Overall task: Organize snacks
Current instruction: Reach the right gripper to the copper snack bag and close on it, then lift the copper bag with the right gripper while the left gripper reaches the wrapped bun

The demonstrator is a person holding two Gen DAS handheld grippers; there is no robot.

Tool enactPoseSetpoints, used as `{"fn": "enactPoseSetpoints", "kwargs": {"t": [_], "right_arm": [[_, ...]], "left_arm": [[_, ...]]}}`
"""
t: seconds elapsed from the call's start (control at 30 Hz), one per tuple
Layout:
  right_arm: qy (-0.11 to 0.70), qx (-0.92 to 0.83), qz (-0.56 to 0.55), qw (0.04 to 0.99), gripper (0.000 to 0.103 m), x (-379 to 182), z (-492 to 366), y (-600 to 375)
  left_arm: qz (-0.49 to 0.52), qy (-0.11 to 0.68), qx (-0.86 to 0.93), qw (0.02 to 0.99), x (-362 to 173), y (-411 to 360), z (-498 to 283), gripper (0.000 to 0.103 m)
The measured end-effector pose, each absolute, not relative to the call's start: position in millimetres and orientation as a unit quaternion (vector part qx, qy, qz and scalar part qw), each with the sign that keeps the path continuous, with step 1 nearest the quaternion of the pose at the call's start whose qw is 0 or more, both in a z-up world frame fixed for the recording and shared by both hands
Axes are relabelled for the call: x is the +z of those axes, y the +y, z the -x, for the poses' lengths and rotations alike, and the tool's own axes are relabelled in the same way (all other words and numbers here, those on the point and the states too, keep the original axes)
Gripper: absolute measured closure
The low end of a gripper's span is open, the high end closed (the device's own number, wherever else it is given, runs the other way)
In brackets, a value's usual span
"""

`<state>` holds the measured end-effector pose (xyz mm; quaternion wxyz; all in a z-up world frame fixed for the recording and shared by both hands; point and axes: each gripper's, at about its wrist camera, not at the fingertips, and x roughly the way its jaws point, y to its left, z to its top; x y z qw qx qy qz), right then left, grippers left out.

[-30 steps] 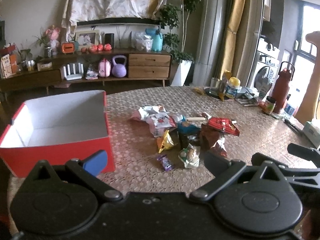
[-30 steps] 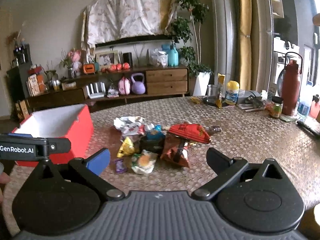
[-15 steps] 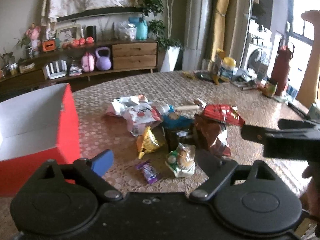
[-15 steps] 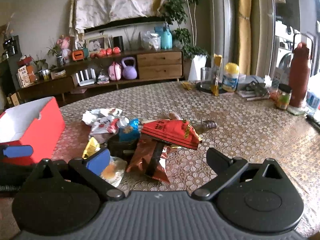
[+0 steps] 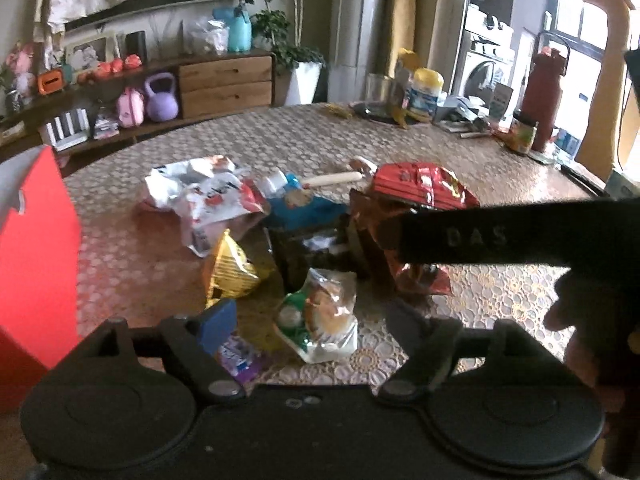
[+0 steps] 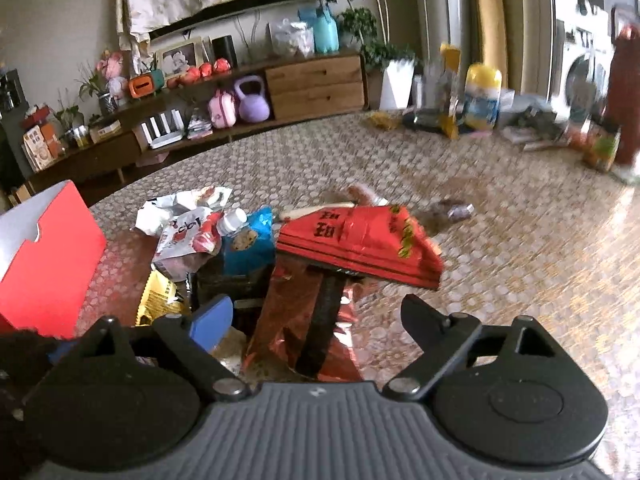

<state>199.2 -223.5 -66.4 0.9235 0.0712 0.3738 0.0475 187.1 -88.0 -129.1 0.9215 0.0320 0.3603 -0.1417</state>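
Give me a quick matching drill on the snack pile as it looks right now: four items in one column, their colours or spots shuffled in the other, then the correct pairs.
Items:
1. box
2. cookie pouch
3. triangular packet
4. small wrapper

Descriptions:
A. purple, nearest the left gripper
B. red outside, white inside, at the table's left edge
C. gold, left of the dark packet
D. blue, mid-pile, beside a white-capped pouch

Pairs: 1-B, 2-D, 3-C, 4-A
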Motion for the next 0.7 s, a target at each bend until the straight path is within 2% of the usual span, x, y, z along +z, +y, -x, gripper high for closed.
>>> {"fn": "enactPoseSetpoints", "kwargs": {"t": [0.07,0.17,0.23,0.3,0.33,0.4,0.63,0.7], "right_arm": [[0.38,0.047,-0.074,0.921,0.012,-70.6,-203.3,-222.1],[0.387,0.044,-0.078,0.918,0.025,-74.6,-209.5,-221.9],[0.395,0.042,-0.088,0.914,0.029,-77.0,-212.5,-222.9],[0.401,0.042,-0.095,0.91,0.038,-79.2,-214.3,-223.7],[0.403,0.043,-0.098,0.909,0.039,-79.5,-214.9,-224.1],[0.404,0.047,-0.103,0.908,0.044,-79.1,-214.6,-223.9],[0.41,0.041,-0.104,0.905,0.055,-76.6,-209.4,-223.0],[0.412,0.043,-0.104,0.904,0.062,-75.1,-205.9,-222.0]], "left_arm": [[-0.035,0.364,-0.143,0.92,-133.8,-89.8,-190.9,0.027],[-0.034,0.372,-0.148,0.916,-139.0,-92.0,-196.4,0.034],[-0.034,0.373,-0.155,0.914,-141.2,-93.4,-198.8,0.037],[-0.033,0.377,-0.16,0.912,-143.0,-94.9,-201.4,0.045],[-0.032,0.38,-0.161,0.91,-143.8,-95.0,-202.9,0.047],[-0.032,0.385,-0.153,0.91,-145.4,-95.6,-206.2,0.057],[-0.026,0.388,-0.162,0.907,-142.6,-95.2,-204.7,0.066],[-0.024,0.391,-0.165,0.905,-141.1,-94.6,-202.4,0.067]]}}
